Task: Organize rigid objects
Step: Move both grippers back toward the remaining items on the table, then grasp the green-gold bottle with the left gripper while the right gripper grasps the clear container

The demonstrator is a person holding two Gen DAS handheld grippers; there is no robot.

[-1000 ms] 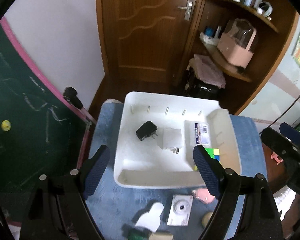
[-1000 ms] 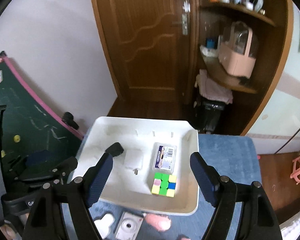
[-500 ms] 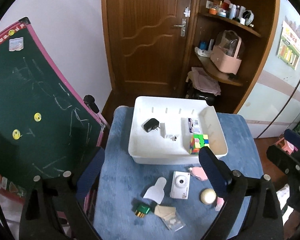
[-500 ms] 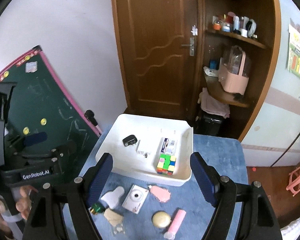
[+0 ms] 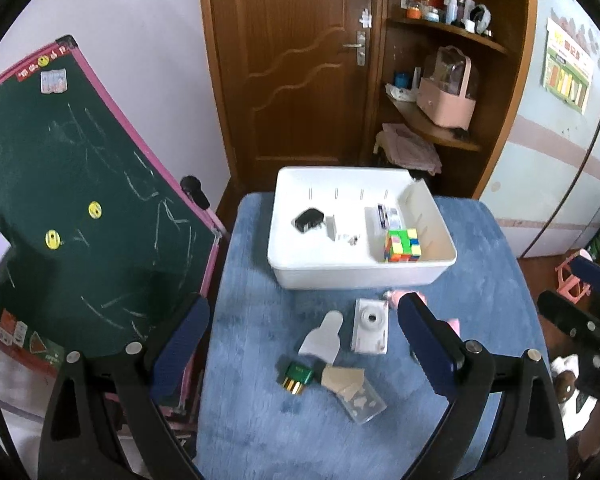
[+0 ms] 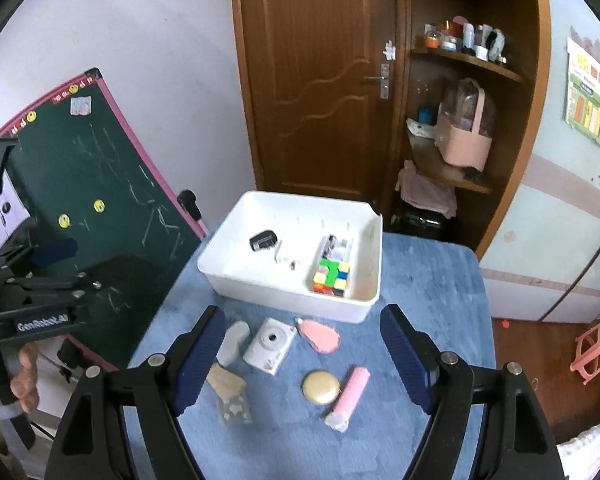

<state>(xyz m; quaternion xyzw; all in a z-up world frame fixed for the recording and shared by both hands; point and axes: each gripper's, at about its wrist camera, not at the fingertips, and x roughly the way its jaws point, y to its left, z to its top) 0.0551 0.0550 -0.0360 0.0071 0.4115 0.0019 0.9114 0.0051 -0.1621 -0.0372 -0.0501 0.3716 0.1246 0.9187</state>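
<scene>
A white bin (image 5: 360, 280) (image 6: 288, 296) stands at the far side of the blue table (image 5: 252, 420). It holds a black charger (image 5: 308, 219), a white adapter (image 5: 334, 230), a clear card box (image 5: 388, 216) and a colour cube (image 5: 404, 245) (image 6: 332, 278). In front of the bin lie a white camera (image 5: 370, 326) (image 6: 270, 346), a pink oval (image 6: 320, 336), a gold disc (image 6: 320, 387), a pink tube (image 6: 350, 398), a white flat piece (image 5: 324, 334), a green plug (image 5: 296, 376) and a small clear bag (image 5: 352, 388). My left gripper (image 5: 300, 316) and right gripper (image 6: 303, 320) hover open above these loose items, holding nothing.
A green chalkboard (image 5: 80, 200) leans against the table's left edge. Behind the bin are a wooden door (image 6: 320, 80) and corner shelves with a pink basket (image 6: 464, 140). A pink stool (image 6: 596, 344) stands on the floor at the right. A hand (image 6: 24, 376) holds the left gripper's handle.
Both grippers have drawn back from over the bin toward the table's near side, so the loose items in front of it came into view. The left jaws stand a little wider.
</scene>
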